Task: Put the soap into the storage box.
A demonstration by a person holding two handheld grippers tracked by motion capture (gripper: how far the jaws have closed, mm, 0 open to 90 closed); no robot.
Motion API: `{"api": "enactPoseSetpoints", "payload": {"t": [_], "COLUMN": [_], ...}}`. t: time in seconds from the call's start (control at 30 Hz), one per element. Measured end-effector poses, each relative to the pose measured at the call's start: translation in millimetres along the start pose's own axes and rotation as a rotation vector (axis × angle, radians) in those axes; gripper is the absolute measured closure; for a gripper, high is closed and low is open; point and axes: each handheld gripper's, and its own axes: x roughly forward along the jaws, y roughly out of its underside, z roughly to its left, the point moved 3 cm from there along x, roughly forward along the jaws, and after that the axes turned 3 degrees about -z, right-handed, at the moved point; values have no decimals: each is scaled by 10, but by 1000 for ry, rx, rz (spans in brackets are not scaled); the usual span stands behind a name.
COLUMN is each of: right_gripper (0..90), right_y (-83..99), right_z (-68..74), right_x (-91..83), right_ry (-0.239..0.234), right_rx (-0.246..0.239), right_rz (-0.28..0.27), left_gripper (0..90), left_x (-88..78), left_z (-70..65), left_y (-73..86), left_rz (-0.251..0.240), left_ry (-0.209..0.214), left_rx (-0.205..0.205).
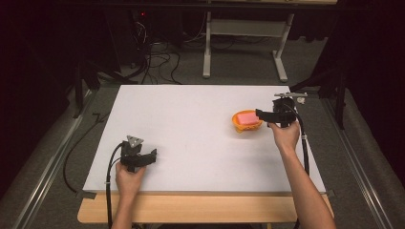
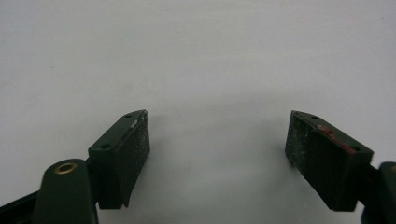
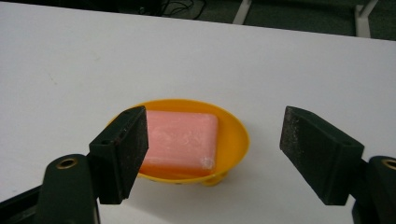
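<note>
Right tool sits wide open, and I see its jaws framing a yellow dish with a pink soap bar lying in it, toward the table's right side. One jaw covers the dish's near-left rim. Left tool is wide too, over bare white table near the front edge, well apart. Cables and a stand's legs crowd the floor beyond.

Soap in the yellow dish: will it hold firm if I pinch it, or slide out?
The soap looks like a solid, stiff bar, so it probably won't squash. Its smooth, glossy face suggests it may slip between the pads. The dish looks shallow and light, so a push from the open right claw could slide or tip it.
</note>
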Motion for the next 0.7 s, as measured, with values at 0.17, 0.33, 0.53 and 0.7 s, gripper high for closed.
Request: {"api": "enactPoseSetpoints", "payload": {"t": [0.17,0.33,0.53,0.7], "right_gripper": [247,246,249,251], "right_y": [36,40,71,102], "right_z": [-54,-79,-88,-112], "right_x": [-55,-126,-211,-274], "right_ry": [0,-1,-2,-5], "right_rx": [1,-4,-14,-13], "right_rz": [-8,-18,-38,-53], "left_gripper": [222,222,222,221], "left_x": [0,0,-1,-1], "left_z": [0,0,0,0], "left_y": [0,0,0,0], "left_rz": [0,0,0,0], "left_ry": [-1,-1,-2,-1], "left_rx": [1,3,4,4]}}
